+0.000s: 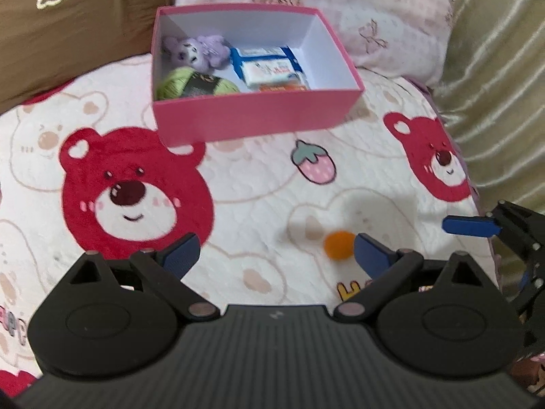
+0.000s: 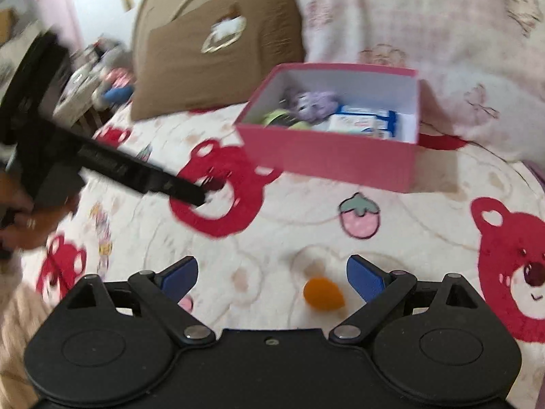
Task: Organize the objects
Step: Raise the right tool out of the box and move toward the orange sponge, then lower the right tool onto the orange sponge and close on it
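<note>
Both grippers gape wide (empty) near one small egg-shaped orange sponge (image 2: 323, 293).

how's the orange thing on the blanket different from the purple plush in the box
The orange piece is plain, smooth-looking and egg-shaped; the purple plush is fuzzy with a face. The orange piece lies loose on the bear-print blanket, outside the pink box; the purple plush sits inside it, next to green yarn and wipe packs. Both are small, and neither is gripped.
</note>
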Demonstrator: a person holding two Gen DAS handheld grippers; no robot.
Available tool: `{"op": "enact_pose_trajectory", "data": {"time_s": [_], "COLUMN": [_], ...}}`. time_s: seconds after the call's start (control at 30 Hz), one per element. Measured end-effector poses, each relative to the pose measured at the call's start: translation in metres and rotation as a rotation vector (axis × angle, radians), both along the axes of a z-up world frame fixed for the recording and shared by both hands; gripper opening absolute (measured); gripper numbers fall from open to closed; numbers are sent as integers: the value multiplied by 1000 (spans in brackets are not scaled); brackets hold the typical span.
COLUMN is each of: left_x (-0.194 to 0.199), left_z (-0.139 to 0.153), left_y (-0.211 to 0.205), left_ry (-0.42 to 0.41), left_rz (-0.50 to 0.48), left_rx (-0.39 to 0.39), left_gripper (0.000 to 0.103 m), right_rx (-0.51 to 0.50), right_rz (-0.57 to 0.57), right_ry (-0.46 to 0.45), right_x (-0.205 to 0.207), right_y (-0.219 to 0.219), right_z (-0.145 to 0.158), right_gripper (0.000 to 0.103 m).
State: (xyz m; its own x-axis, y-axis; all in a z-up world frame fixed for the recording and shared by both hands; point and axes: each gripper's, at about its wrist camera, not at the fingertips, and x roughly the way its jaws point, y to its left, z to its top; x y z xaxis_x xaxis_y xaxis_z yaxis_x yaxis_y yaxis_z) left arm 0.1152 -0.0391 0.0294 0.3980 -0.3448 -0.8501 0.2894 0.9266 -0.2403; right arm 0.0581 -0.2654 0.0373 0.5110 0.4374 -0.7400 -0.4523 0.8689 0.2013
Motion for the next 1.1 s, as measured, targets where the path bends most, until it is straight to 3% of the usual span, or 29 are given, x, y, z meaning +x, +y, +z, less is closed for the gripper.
{"op": "enact_pose_trajectory", "data": {"time_s": [0.2,0.47,0.7,1.1], "left_x": [-15,-29,-36,-58], "left_z": [-24,-54,-81,-107], "left_y": [-12,-21,-28,-27], "left_ry": [-11,-20,-5,-136], "left_rz": [-25,10,31,-48], "left_rx": [-12,-83,-157,-193], "left_gripper": [99,99,99,97], "right_rx": [-74,-113,-300,-364], "right_rz": [46,-6,169,225], "right_ry": [-39,-100,-257,-294], "right_x": [-14,-11,-32,-38], "right_y": [8,7,35,41], "right_z": [-22,-57,-85,-123], "right_gripper": [96,96,96,95]}}
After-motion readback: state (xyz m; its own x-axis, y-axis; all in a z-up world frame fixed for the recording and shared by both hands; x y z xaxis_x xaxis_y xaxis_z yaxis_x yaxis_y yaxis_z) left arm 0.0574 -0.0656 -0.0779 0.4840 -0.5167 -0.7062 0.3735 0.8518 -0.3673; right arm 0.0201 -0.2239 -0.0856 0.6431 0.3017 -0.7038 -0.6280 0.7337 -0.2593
